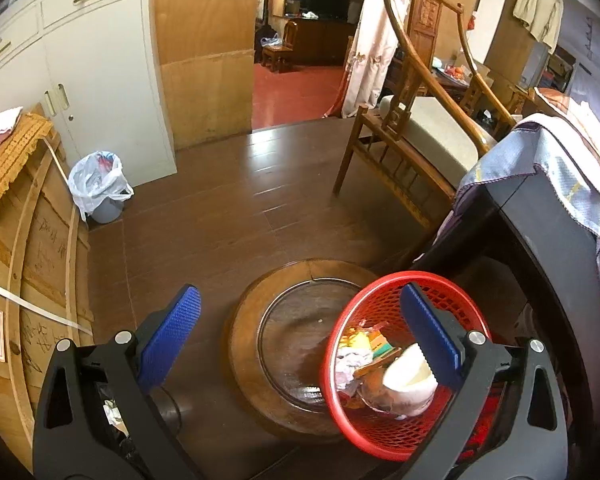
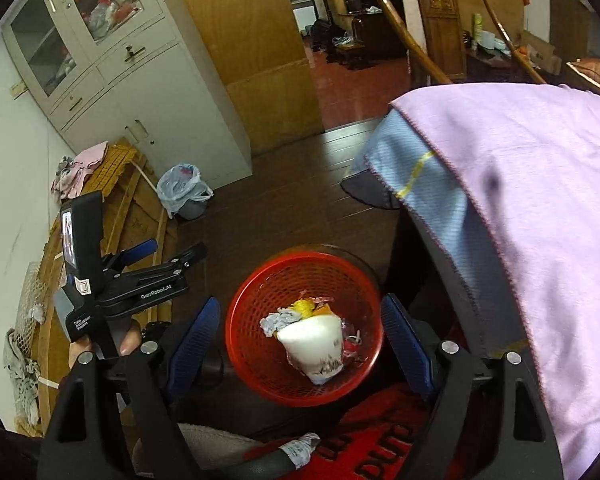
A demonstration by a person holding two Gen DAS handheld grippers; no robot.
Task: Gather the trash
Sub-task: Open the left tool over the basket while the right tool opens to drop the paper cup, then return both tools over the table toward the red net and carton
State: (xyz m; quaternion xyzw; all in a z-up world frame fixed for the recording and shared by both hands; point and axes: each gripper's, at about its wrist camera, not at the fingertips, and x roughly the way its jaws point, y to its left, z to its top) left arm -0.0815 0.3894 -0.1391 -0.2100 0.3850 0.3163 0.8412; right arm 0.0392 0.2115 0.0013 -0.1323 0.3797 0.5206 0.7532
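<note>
Since both our grippers' jaws gape wide and empty, the red basket (image 2: 304, 328) keeps trash gathered for carrying.

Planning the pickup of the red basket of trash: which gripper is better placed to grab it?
Right, probably. The right gripper is open with the red basket centred between its fingers. The left gripper is open too, but the basket sits off to its right side, behind its right finger.

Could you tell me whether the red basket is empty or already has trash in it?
It has trash in it: the red basket holds a white cup lying tipped over crumpled paper and wrappers.
</note>
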